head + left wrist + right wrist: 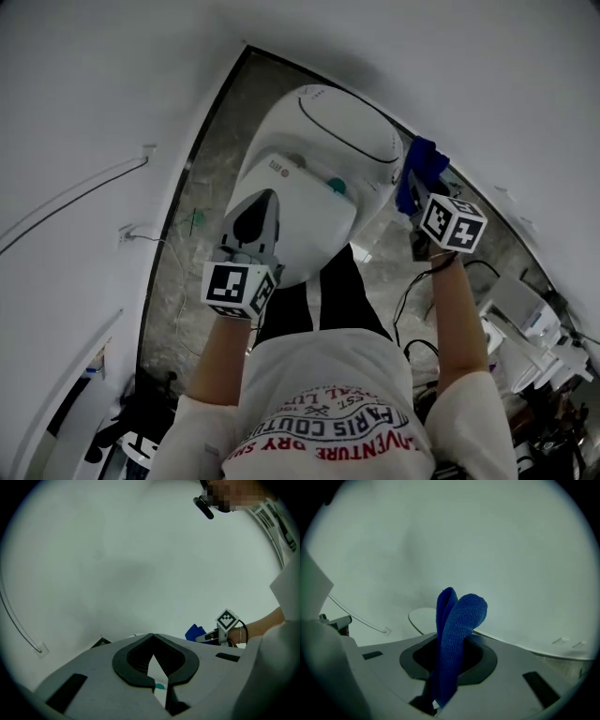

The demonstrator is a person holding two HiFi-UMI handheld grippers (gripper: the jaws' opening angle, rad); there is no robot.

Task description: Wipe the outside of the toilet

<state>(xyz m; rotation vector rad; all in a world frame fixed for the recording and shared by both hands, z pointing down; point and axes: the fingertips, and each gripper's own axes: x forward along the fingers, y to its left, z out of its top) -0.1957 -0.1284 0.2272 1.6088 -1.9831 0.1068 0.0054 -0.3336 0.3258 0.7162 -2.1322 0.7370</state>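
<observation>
The white toilet (319, 159) stands below me with its lid closed and a teal button (336, 186) on its rear part. My left gripper (265, 199) hovers over that rear part, jaws shut with nothing between them; its tips (152, 637) meet, and a sliver of white toilet (153, 666) shows through the gap behind them. My right gripper (413, 190) is at the toilet's right side, shut on a blue cloth (422, 165). The folded cloth (457, 630) sticks up from the jaws (451, 645), with the toilet's edge (423, 619) beyond it.
White walls close in on both sides; a thin cable (75, 197) runs along the left one. The floor (202, 225) is grey marbled stone. Black cables (412, 295) and white boxes (525, 319) lie at the right. My legs stand close behind the toilet.
</observation>
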